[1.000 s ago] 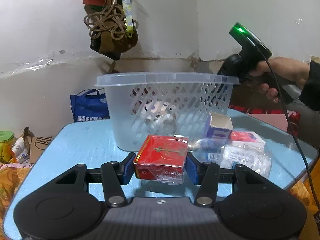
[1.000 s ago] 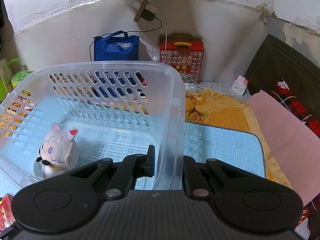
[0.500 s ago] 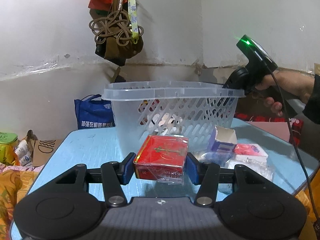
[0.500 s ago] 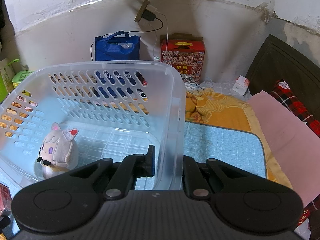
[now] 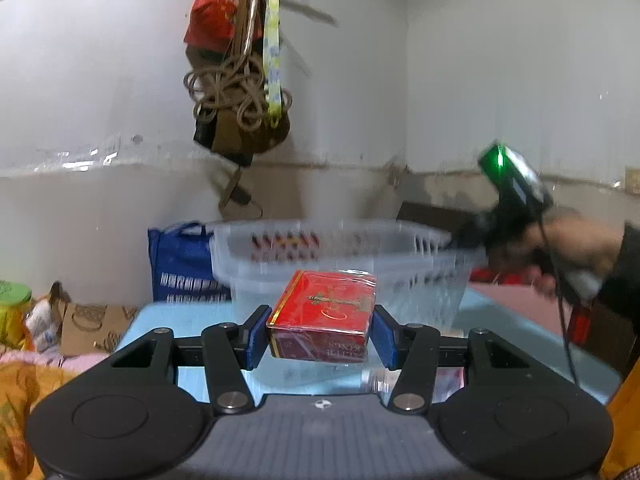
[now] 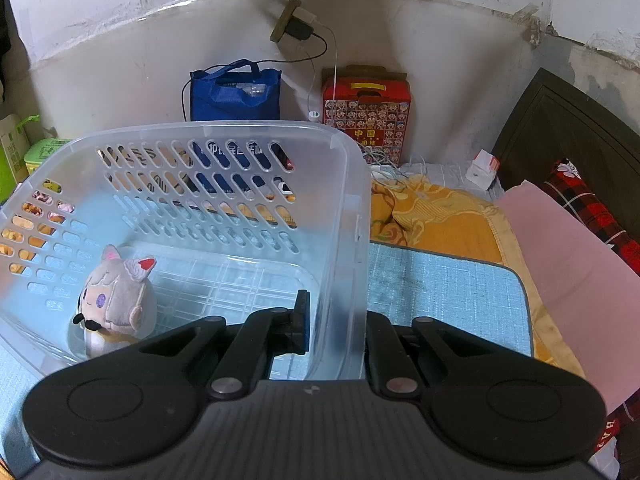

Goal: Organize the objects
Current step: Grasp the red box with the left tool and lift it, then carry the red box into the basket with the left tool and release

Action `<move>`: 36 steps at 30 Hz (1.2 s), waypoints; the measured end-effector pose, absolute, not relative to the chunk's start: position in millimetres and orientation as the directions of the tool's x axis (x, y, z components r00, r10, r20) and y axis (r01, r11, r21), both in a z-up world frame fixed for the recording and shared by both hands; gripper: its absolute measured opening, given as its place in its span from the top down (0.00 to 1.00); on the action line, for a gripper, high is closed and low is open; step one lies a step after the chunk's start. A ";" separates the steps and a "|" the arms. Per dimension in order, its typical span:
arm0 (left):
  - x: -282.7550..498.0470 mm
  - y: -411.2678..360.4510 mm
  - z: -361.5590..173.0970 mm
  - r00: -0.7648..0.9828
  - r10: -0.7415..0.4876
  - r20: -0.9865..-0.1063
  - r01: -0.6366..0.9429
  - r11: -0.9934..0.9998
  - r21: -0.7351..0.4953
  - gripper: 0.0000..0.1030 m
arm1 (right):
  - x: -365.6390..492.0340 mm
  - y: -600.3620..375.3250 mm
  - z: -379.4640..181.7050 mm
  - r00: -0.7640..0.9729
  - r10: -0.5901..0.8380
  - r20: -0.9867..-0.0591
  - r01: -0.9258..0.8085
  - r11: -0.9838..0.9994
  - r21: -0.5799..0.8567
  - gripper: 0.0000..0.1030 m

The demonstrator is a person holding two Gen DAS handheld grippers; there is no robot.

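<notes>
My left gripper is shut on a red cellophane-wrapped box and holds it in the air in front of the clear plastic basket, near rim height. My right gripper is shut on the basket's right wall, one finger inside and one outside. A grey plush doll lies on the basket floor at the left. The basket stands on the blue table.
A blue bag and a red printed box stand against the wall behind the basket. Yellow and pink bedding lies right of the table. Bags and cords hang on the wall above.
My left gripper has risen with the red box from just above the table to about the basket's rim. The small boxes on the table dropped out of its view. The right gripper holds still.
</notes>
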State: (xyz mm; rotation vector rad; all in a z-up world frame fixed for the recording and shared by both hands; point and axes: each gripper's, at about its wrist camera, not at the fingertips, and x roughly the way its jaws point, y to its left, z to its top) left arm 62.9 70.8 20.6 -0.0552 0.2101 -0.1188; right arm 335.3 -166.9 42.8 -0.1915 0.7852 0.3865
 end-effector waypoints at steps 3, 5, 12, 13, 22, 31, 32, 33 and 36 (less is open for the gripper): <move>71.5 73.6 43.6 0.980 -0.118 -0.158 0.109 0.992 -0.060 0.45 | 335.7 -166.5 42.7 0.642 0.265 -0.720 -0.407 0.913 -0.027 0.91; 86.5 72.9 59.4 0.983 -0.116 -0.143 0.109 0.992 -0.058 0.45 | 336.0 -166.6 43.0 0.641 0.263 -0.721 -0.406 0.913 -0.027 0.91; 171.8 63.1 84.7 0.962 -0.113 -0.249 0.106 0.994 -0.041 0.45 | 337.0 -166.8 42.7 0.635 0.256 -0.729 -0.405 0.914 -0.032 0.91; 182.1 64.1 83.1 0.957 -0.113 -0.268 0.104 0.993 -0.050 0.45 | 336.9 -166.5 42.6 0.634 0.256 -0.729 -0.405 0.914 -0.031 0.91; 216.2 62.2 72.0 0.940 -0.063 -0.335 0.064 0.998 -0.008 0.16 | 335.5 -166.5 43.2 0.630 0.256 -0.733 -0.407 0.913 -0.031 0.91; 153.7 53.8 59.2 0.960 -0.101 -0.260 0.104 0.995 -0.004 0.13 | 337.6 -165.2 43.7 0.630 0.250 -0.735 -0.414 0.909 -0.045 0.91; 142.8 50.1 54.2 0.958 -0.115 -0.261 0.118 0.993 -0.006 0.12 | 337.7 -165.1 43.6 0.630 0.250 -0.735 -0.415 0.909 -0.047 0.91; 130.8 45.4 47.4 0.955 -0.139 -0.264 0.142 0.990 -0.007 0.11 | 337.9 -165.4 43.6 0.628 0.251 -0.736 -0.417 0.908 -0.047 0.91; 93.9 29.1 28.7 0.966 -0.133 -0.222 0.151 0.986 0.067 0.07 | 337.5 -164.7 43.9 0.623 0.252 -0.740 -0.427 0.903 -0.052 0.91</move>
